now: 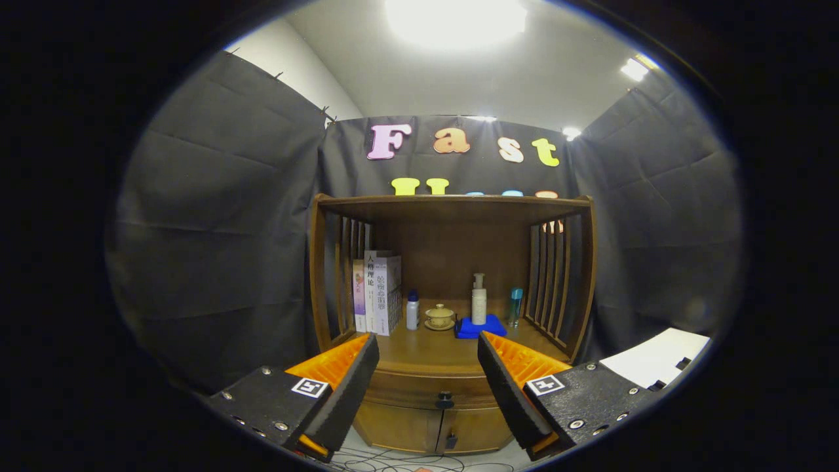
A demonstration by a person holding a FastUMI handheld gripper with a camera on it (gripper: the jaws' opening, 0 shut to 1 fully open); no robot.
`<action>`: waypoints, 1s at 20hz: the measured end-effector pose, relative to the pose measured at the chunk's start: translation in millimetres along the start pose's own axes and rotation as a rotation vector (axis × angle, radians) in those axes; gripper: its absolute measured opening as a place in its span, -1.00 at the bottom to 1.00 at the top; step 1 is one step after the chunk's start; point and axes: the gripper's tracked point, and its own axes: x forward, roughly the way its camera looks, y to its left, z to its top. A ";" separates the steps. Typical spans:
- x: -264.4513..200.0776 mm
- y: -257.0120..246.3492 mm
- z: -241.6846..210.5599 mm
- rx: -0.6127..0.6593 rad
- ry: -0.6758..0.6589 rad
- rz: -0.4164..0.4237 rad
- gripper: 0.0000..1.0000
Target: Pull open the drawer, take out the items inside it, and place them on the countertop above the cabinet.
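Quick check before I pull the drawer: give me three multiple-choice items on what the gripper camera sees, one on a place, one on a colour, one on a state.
1. Where is the drawer knob?
A. Between the fingers, below the countertop
B. On the top shelf
C. Beside the books

2. What colour is the pad under the pump bottle?
A. Red
B. Blue
C. Green

3. How is the drawer?
A. Pulled out
B. Removed
C. Closed

Answers: 1 A, the knob sits in the gap of the open gripper. 2 B, the pad is plainly blue. 3 C, its front lies flush with the cabinet.
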 end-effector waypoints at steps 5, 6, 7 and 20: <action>25.7 -28.3 -16.0 -0.083 -0.015 -0.030 0.90; 29.7 -31.9 -18.3 -0.068 -0.020 -0.035 0.90; 34.4 -32.8 -22.1 -0.048 -0.024 -0.030 0.90; 111.0 -16.0 -172.5 -0.101 0.120 -0.046 0.90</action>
